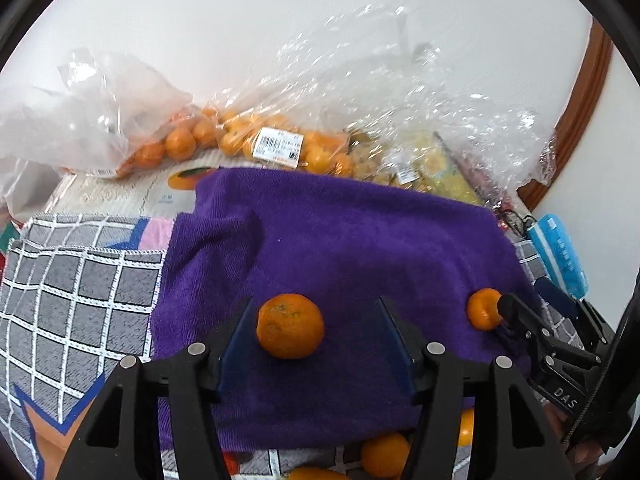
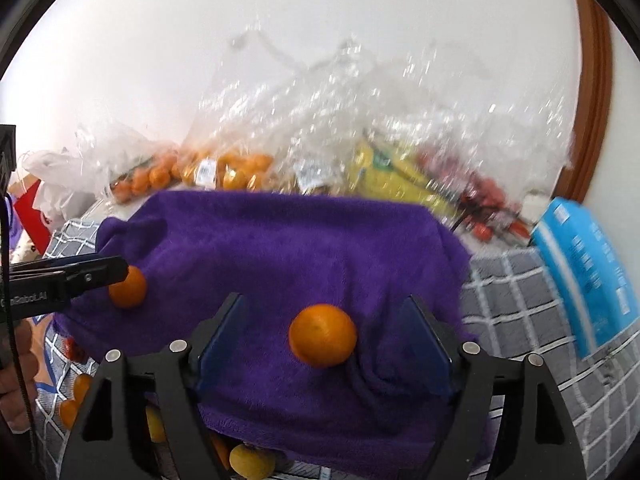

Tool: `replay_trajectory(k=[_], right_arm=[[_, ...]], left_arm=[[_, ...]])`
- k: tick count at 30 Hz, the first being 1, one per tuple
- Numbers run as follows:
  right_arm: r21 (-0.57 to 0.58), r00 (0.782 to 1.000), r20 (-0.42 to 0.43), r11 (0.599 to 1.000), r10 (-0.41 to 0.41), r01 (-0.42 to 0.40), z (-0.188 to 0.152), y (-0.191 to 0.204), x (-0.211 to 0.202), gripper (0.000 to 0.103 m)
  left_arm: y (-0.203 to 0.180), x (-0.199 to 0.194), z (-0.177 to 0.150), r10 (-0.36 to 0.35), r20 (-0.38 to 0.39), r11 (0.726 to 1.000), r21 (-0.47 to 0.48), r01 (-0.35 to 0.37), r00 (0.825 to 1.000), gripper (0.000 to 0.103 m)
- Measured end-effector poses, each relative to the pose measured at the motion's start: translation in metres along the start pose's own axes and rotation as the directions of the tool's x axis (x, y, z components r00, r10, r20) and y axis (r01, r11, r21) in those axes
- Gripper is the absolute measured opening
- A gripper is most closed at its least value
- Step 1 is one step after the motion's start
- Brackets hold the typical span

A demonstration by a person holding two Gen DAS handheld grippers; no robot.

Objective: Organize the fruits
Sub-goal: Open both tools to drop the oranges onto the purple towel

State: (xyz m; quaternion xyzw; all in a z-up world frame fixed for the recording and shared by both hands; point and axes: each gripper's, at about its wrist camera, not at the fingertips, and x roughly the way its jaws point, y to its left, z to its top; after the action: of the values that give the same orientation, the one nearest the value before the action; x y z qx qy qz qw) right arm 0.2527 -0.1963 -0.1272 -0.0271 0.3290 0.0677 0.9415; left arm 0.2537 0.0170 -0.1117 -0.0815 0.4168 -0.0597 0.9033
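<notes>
Two oranges sit on top of a purple towel (image 1: pixel 340 240) that is draped over something raised up. The towel lies on a grey cloth with white squares (image 1: pixel 72 292).

The left gripper (image 1: pixel 316 330) has its two blue fingers apart, and one orange (image 1: pixel 290 326) rests on the towel between them, near the towel's front edge. The fingers do not press on it; there is a gap on each side. This orange is round, so it has no long side. A small dimple with dark specks on it faces up and a little to the back.

The right gripper (image 2: pixel 326 332) is opened wide. The other orange (image 2: pixel 322 335) sits on the towel between its fingers, near the towel's front right corner, and they do not touch it either. It is round too, and I cannot tell which way its stem end faces.

The two oranges are near each other, but apart.

More oranges (image 1: pixel 384 454) lie down low, under the towel's front edge. Along the back edge, by the wall, clear plastic bags (image 1: pixel 280 140) hold many more oranges. A blue packet (image 2: pixel 588 276) leans at the right side.
</notes>
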Motion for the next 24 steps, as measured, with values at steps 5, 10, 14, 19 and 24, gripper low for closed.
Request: replay_trajectory(k=[5, 10, 14, 19, 24], right_arm=[[0.033, 0.999, -0.014, 0.998, -0.045, 0.046, 0.012, 0.004, -0.024, 0.09], [0.031, 0.997, 0.043, 0.997, -0.067, 0.066, 0.006, 0.019, -0.059, 0.091], [0.028, 0.998, 0.043, 0.998, -0.053, 0.052, -0.004, 0.03, -0.08, 0.091], [0.059, 0.997, 0.05, 0.996, 0.057, -0.06, -0.023, 0.034, -0.102, 0.091], [0.1, 0.996, 0.017, 0.991, 0.089, -0.091, -0.042, 0.036, -0.108, 0.089]], left_arm=[[-0.006, -0.031, 0.003, 0.001, 0.069, 1.0, 0.021, -0.002, 0.998, 0.058], [-0.008, -0.062, -0.008, 0.013, 0.11, 0.998, 0.06, -0.019, 0.994, 0.058], [0.002, -0.082, -0.018, 0.015, 0.097, 0.998, 0.051, -0.02, 0.995, 0.058], [0.019, -0.1, -0.034, 0.028, 0.082, 0.999, 0.03, -0.031, 0.996, 0.058], [0.036, -0.105, -0.051, 0.035, 0.039, 0.999, -0.004, -0.035, 0.999, 0.058]])
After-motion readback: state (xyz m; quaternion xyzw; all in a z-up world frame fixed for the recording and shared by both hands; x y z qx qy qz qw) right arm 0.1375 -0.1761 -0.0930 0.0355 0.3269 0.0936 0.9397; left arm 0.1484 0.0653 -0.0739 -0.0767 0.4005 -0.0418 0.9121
